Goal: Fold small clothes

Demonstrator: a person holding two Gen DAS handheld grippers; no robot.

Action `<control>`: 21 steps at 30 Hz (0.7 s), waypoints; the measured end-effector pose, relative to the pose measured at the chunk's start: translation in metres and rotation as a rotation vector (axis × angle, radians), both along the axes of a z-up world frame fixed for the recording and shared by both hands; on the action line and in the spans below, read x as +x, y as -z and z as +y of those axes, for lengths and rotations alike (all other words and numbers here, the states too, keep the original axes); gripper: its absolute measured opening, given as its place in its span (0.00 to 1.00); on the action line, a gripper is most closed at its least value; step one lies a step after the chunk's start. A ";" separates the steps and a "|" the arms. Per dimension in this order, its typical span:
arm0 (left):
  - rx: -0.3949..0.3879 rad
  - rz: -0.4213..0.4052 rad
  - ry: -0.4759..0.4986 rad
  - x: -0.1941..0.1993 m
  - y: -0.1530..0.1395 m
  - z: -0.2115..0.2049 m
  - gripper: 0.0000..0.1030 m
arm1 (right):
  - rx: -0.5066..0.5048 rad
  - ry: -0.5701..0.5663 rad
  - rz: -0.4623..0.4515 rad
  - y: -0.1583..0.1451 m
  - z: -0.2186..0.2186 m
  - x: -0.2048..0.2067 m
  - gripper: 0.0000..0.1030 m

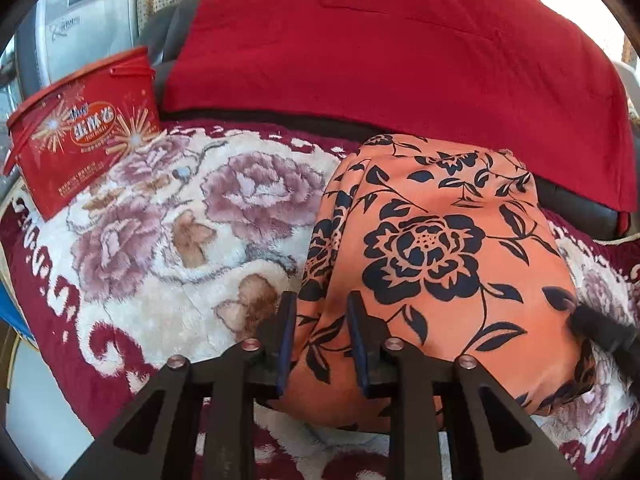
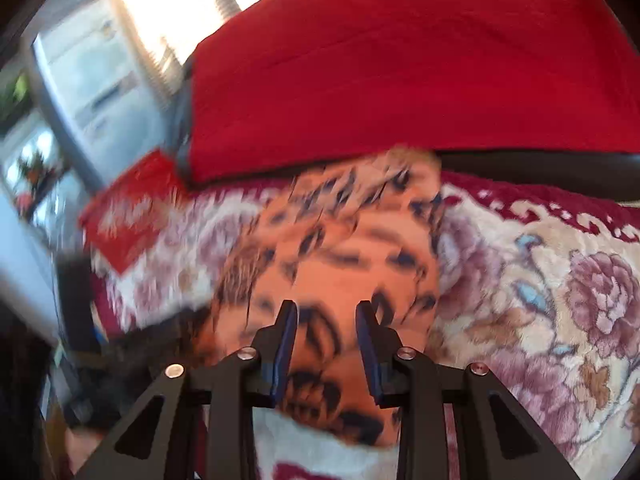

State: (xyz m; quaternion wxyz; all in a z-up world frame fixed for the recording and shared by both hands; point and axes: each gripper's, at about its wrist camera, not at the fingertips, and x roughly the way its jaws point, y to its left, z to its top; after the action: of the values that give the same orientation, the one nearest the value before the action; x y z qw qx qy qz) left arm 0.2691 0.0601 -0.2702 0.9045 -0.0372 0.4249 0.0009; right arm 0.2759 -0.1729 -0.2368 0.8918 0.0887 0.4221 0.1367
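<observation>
I am holding my left gripper (image 1: pixel 322 314) over the near-left part of an orange garment (image 1: pixel 432 280) printed with dark blue flowers. Its jaws are standing partly apart, with the cloth showing between the blue pads; whether those pads are pressing on the cloth I cannot tell.

The garment is lying in a folded heap on a plush floral blanket (image 1: pixel 168 248) of cream, mauve and maroon. It is sitting toward the blanket's far right part in the left wrist view, its far edge reaching the dark seat back behind. A red quilted cover (image 1: pixel 400 52) is draping over that seat back, just beyond the garment.

My right gripper (image 2: pixel 326 320) is hovering over the same orange garment (image 2: pixel 340 264), jaws likewise partly apart, the printed cloth filling the gap beyond them. That view is smeared by motion, so contact there is unclear too. A dark tip of the right gripper (image 1: pixel 600 330) is showing at the garment's right edge in the left wrist view.

A red snack tub (image 1: pixel 84 132) with white lettering is sitting at the blanket's far-left corner, well apart from the garment.
</observation>
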 end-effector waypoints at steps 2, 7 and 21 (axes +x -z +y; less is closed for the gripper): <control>0.023 0.011 0.012 0.004 0.005 -0.004 0.27 | -0.060 -0.021 0.044 0.021 0.006 -0.003 0.33; 0.069 -0.001 0.018 0.006 0.009 -0.012 0.27 | -0.035 -0.043 0.001 0.027 -0.001 -0.012 0.33; 0.124 -0.010 -0.002 0.005 0.010 -0.015 0.37 | 0.032 -0.055 -0.006 0.025 -0.012 -0.011 0.35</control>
State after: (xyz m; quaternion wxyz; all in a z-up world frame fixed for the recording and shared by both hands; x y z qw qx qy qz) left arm 0.2741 0.0453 -0.2802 0.9071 0.0186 0.4195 0.0278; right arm 0.2654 -0.1846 -0.2622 0.8875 0.0910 0.4194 0.1682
